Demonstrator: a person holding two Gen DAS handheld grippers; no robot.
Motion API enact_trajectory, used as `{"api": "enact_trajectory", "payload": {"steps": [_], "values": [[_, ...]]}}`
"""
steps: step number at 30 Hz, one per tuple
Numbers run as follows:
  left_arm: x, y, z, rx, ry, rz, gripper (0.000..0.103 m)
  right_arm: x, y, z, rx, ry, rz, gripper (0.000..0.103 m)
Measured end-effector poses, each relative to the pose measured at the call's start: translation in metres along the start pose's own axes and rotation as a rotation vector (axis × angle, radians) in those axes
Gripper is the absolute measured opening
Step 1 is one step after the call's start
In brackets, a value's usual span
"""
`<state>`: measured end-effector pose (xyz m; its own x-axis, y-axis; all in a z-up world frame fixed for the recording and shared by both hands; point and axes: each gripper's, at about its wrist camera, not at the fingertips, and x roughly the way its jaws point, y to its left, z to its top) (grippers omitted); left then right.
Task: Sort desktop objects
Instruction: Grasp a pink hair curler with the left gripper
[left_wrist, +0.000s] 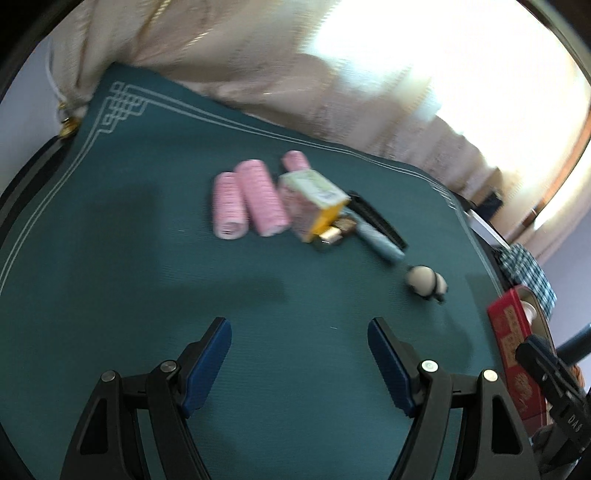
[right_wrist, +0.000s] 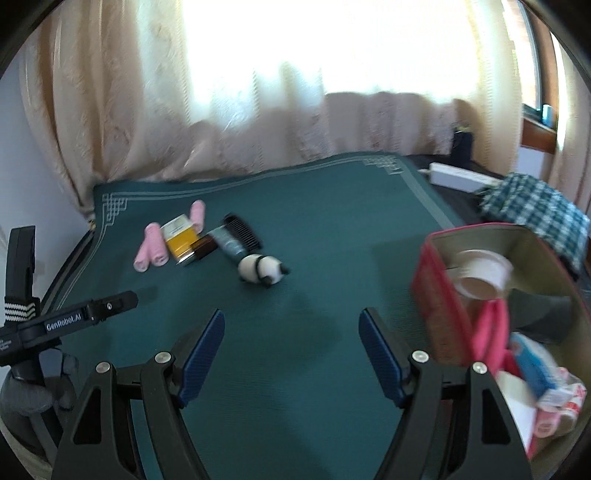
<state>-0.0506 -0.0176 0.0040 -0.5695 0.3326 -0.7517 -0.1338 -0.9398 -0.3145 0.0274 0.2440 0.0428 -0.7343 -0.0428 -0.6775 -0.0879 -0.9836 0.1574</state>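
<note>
blurred panda toy (right_wrist: 263, 268) lies beside what looks like a tube (right_wrist: 229, 245).

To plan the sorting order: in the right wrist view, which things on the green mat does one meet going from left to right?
Pink rollers → yellow box → tube → panda toy → red box, at the mat's right edge. The comb overlaps the tube, so it is left out.

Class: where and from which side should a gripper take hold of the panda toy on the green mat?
Grip the panda across its round middle, coming from above with the jaws either side of its narrow width. It lies on its side, apart from the tube, so both flanks look free.
</note>
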Motion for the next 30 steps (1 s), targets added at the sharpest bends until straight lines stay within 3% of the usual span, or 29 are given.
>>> {"api": "enact_trajectory", "payload": {"steps": [15,20,30], "values": [[0.035,0.024,0.049,0.039,0.014,0.140,0.078,0.036,0.009,-0.006,0.019,0.055,0.049,0.078],[0.058,0.036,0.061,0.058,0.010,0.261,0.078,0.043,0.002,-0.008,0.046,0.061,0.063,0.078],[0.083,0.031,0.077,0.110,0.005,0.298,0.077,0.057,-0.006,-0.013,0.078,0.093,0.096,0.078]]}}
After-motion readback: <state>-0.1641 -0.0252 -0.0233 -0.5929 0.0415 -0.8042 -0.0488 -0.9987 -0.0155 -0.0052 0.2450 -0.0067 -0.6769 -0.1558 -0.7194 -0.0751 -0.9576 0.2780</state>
